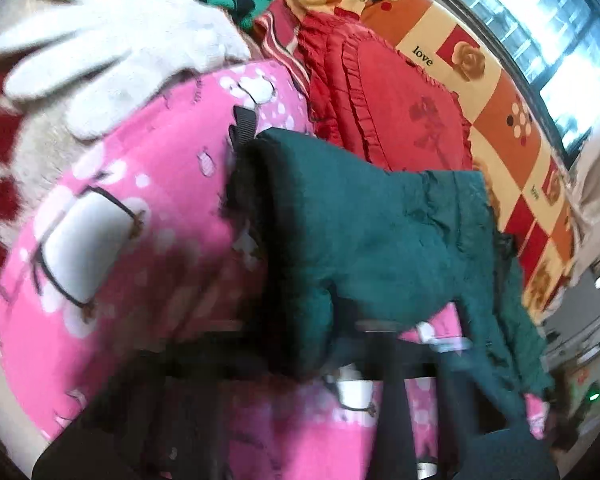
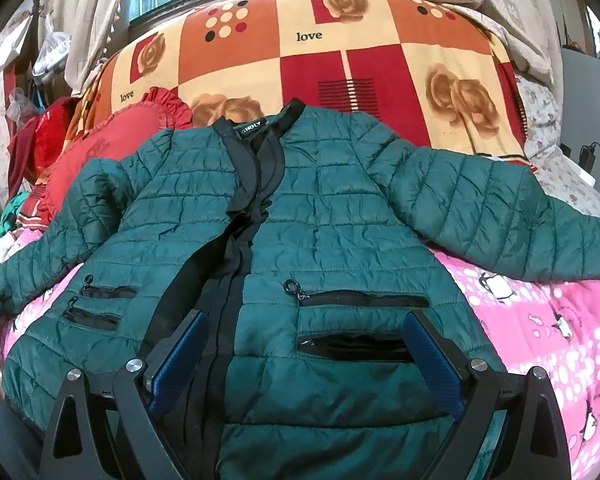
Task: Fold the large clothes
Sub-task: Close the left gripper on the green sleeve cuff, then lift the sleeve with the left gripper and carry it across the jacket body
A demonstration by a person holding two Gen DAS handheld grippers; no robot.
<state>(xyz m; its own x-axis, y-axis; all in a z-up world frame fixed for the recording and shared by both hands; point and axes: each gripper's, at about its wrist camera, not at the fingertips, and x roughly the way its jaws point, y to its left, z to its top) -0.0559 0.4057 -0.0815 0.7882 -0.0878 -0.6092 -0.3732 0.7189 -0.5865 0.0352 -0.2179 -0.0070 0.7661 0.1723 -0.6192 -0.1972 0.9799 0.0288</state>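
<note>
We saw the green jacket (image 2: pixel 324 216) spread flat, front up, across the centre of the right view on a pink blanket (image 2: pixel 540 320); our right gripper (image 2: pixel 304 356) stood released over its hem. In the left view our left gripper (image 1: pixel 340 360) was clenched on the sleeve (image 1: pixel 360 216) at mid-frame.

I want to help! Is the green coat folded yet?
Not yet. Done: the green coat lies spread flat, front up, on the pink blanket. In hand: the left gripper holds a sleeve cuff; the right gripper hovers open. Left: every fold.
</note>
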